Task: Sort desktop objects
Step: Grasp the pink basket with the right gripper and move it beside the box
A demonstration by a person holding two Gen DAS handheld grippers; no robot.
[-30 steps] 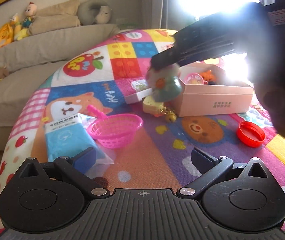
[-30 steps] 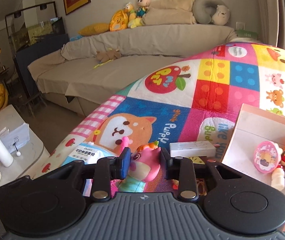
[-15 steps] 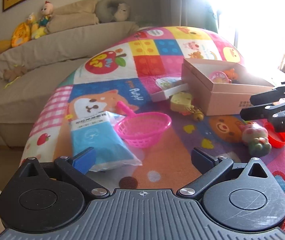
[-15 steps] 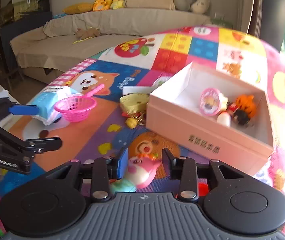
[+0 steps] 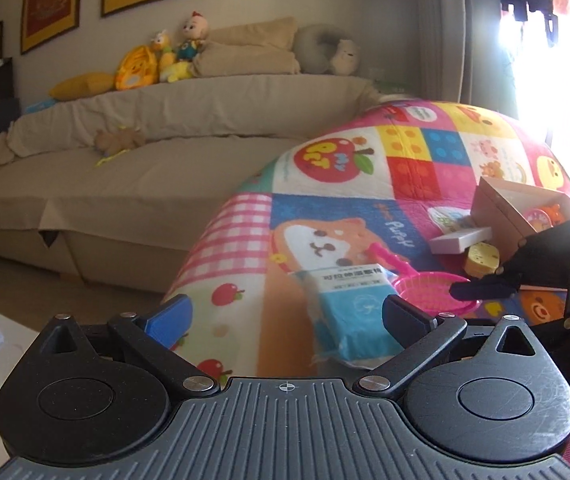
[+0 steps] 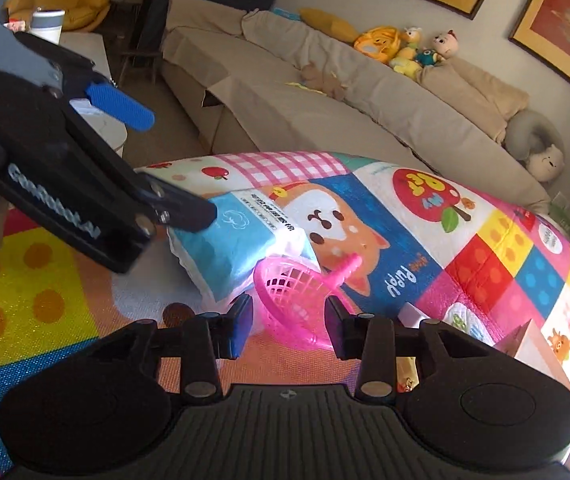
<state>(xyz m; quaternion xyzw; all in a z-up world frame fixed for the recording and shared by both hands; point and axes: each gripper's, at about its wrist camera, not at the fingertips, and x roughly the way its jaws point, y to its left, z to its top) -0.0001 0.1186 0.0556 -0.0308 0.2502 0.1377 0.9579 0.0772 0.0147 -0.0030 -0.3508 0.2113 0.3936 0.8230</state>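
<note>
Pink plastic mesh basket (image 6: 297,300) with its stubby handle lies tipped on the colourful patchwork play mat (image 6: 497,256) covering the worktop, touching the right edge of the blue-and-white soft tissue pack (image 6: 241,236). I have my right gripper (image 6: 287,326) lined up on it: the basket's near rim sits between the jaws, which have just been closing, but I see a gap on either side, so nothing is pinched yet. My left gripper (image 5: 287,314) hangs over the near end of the tissue pack with its jaws spread wide and empty; in the left wrist view the pack lies below and between the fingers, untouched.

I judge this as the approach to picking up the basket. The pale pink cardboard box (image 5: 501,204), far right on the mat and already holding a few small toys, looks like the destination. Just in front of it sit a small flat white box (image 5: 461,238) and a yellow cheese-shaped toy (image 5: 481,258).

Next I need to push the right gripper slightly forward and down so the pads straddle the rim squarely, then close. The mesh is thin and likely to flex or twist, so a firm, centred pinch matters.
</note>
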